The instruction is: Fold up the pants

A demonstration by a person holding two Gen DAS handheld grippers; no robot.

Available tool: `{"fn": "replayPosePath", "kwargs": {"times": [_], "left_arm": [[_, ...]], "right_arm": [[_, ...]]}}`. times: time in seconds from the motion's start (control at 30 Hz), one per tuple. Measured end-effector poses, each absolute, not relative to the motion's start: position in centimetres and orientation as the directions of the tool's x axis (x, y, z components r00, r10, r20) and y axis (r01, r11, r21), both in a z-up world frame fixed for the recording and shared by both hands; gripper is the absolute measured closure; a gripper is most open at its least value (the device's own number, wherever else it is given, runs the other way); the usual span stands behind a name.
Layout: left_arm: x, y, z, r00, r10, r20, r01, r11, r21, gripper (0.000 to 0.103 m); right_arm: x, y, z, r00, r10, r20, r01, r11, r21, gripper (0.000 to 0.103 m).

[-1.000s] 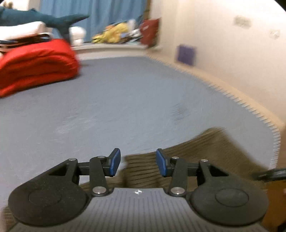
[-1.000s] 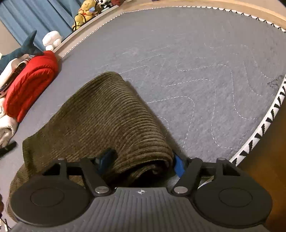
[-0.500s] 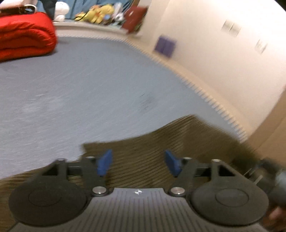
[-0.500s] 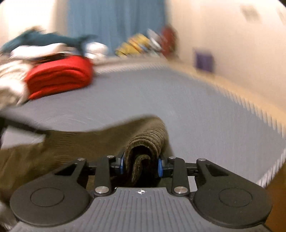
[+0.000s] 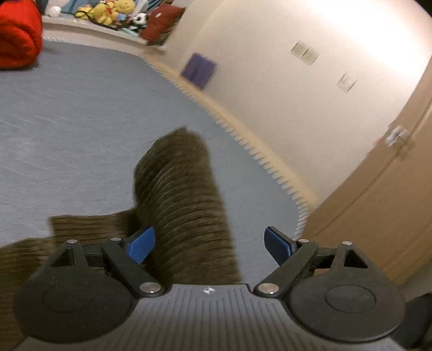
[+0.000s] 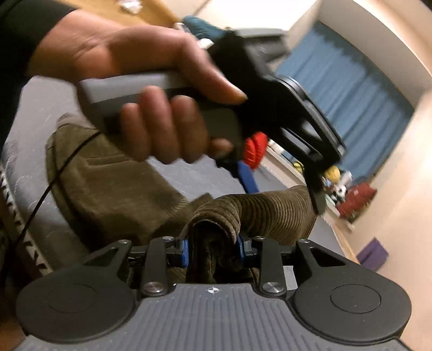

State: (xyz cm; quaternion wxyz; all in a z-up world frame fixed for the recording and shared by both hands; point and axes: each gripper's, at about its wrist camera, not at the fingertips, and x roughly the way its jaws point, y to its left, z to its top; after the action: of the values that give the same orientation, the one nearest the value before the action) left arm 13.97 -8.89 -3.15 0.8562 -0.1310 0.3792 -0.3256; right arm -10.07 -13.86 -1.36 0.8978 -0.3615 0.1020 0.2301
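Right gripper [image 6: 213, 249] is pinching a bunched fold of the pants [image 6: 272, 213] between its blue pads; jaws are narrow with cloth filling the gap, so the grip is carrying the fabric, probably to drag that end over for the next fold.

Left gripper [image 5: 208, 243] is standing wide; its jaws have just been opening; the raised ridge of pants [image 5: 183, 194] is running up between the pads but neither pad is pressing on it, so I'm reading this as a release, leaving the cloth to the right side.

In the right wrist view a hand [image 6: 151, 89] is wrapping the grey handle of the left gripper, which is hovering just above the held fold; a thin black cable [image 6: 51, 186] is trailing down across the cloth.

Rest of the pants is lying flatter on the grey mat [image 5: 81, 113], near its toothed edge [image 5: 259, 156]; one part is lifted into a hump, so the fold is likely mid-way, not laid down yet.

Further out: red bedding [image 5: 19, 35] is sitting well apart at the mat's far side, and plush toys [image 5: 108, 13] are lining the ledge, all clear of the work.
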Motion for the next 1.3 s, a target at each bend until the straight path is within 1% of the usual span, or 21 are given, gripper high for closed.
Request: {"fn": "replayPosePath", "kwargs": {"times": [0.07,0.1,0.13,0.2,0.33,0.4,0.47,0.5,0.53,0.57,0.6,0.67,0.7,0.73,0.83,0.9,0.93,1.0,1.07,1.13,1.3], "left_arm": [[14.1,-9.2,-4.1,0.528,-0.573,-0.626,0.431,0.817,-0.385,0.028],[14.0,-9.0,-4.4,0.528,-0.556,-0.642,0.422,0.828,-0.369,0.048],[14.1,-8.6,-4.9,0.531,-0.539,-0.654,0.412,0.838,-0.357,0.074],[14.0,-7.5,-5.4,0.547,-0.482,-0.685,0.375,0.872,-0.314,0.082],[13.6,-2.7,-5.3,0.574,-0.444,-0.688,0.283,0.896,-0.342,0.084],[12.8,1.1,-4.9,0.604,-0.432,-0.669,0.234,0.899,-0.37,0.084],[11.8,5.3,-4.4,0.644,-0.405,-0.649,0.164,0.902,-0.4,0.084],[11.1,7.4,-4.3,0.661,-0.389,-0.642,0.131,0.902,-0.412,0.084],[10.2,9.9,-4.1,0.676,-0.369,-0.638,0.097,0.902,-0.42,0.084],[9.3,12.1,-4.2,0.687,-0.349,-0.638,0.064,0.903,-0.425,0.083],[8.4,14.4,-4.6,0.692,-0.327,-0.644,0.022,0.901,-0.433,0.079],[7.5,18.1,-5.5,0.684,-0.272,-0.677,-0.084,0.893,-0.443,0.058],[7.2,19.7,-6.2,0.67,-0.229,-0.706,-0.155,0.887,-0.435,0.041],[7.0,20.8,-6.5,0.657,-0.207,-0.725,-0.199,0.88,-0.432,0.035],[7.3,23.2,-8.4,0.595,-0.196,-0.779,-0.297,0.847,-0.44,0.033],[7.3,23.9,-8.4,0.596,-0.206,-0.776,-0.299,0.84,-0.452,0.031],[7.6,24.2,-7.9,0.6,-0.208,-0.772,-0.289,0.844,-0.453,0.028],[8.2,24.0,-8.0,0.593,-0.206,-0.778,-0.279,0.854,-0.439,0.024],[8.4,23.8,-8.6,0.578,-0.209,-0.789,-0.278,0.859,-0.431,0.02],[8.8,23.6,-9.3,0.558,-0.215,-0.802,-0.281,0.86,-0.426,0.019],[9.8,25.2,-12.4,0.538,-0.284,-0.793,-0.297,0.817,-0.494,0.013]], "right_arm": [[-10.5,-13.1,-1.5,0.873,0.355,-0.334,-0.487,0.606,-0.629,0.07],[-10.7,-12.8,-1.5,0.872,0.368,-0.324,-0.488,0.593,-0.64,0.07],[-10.7,-12.4,-1.5,0.87,0.379,-0.317,-0.49,0.582,-0.649,0.07],[-11.0,-11.8,-1.5,0.858,0.407,-0.313,-0.505,0.561,-0.656,0.07],[-11.1,-10.6,-0.5,0.812,0.489,-0.318,-0.572,0.564,-0.596,0.063],[-11.2,-10.6,1.2,0.747,0.59,-0.305,-0.652,0.564,-0.507,0.057],[-10.7,-11.5,3.5,0.63,0.729,-0.267,-0.769,0.538,-0.345,0.051],[-10.3,-12.0,4.8,0.566,0.79,-0.236,-0.82,0.511,-0.257,0.041],[-9.4,-12.4,5.7,0.528,0.824,-0.207,-0.847,0.494,-0.194,0.03],[-8.5,-13.4,6.9,0.506,0.846,-0.171,-0.862,0.49,-0.126,0.026],[-7.4,-13.7,7.7,0.5,0.854,-0.144,-0.866,0.497,-0.061,0.022],[-3.7,-14.3,8.5,0.526,0.838,-0.145,-0.84,0.539,0.066,0.022],[-1.5,-14.5,8.3,0.558,0.812,-0.173,-0.804,0.58,0.131,0.022],[0.8,-14.6,7.6,0.59,0.778,-0.217,-0.759,0.626,0.18,0.021],[7.2,-14.6,4.3,0.617,0.654,-0.438,-0.572,0.755,0.321,0.02],[10.8,-14.8,1.0,0.512,0.64,-0.574,-0.465,0.768,0.441,0.02],[11.9,-14.4,-0.5,0.464,0.647,-0.605,-0.425,0.762,0.489,0.02],[14.1,-14.1,-2.7,0.382,0.677,-0.629,-0.351,0.736,0.579,0.02],[14.3,-13.7,-4.4,0.331,0.714,-0.617,-0.292,0.699,0.653,0.019],[13.8,-13.2,-4.9,0.307,0.74,-0.599,-0.234,0.668,0.706,0.014],[14.8,-10.2,-6.0,0.242,0.756,-0.609,-0.273,0.655,0.705,0.004]]}}
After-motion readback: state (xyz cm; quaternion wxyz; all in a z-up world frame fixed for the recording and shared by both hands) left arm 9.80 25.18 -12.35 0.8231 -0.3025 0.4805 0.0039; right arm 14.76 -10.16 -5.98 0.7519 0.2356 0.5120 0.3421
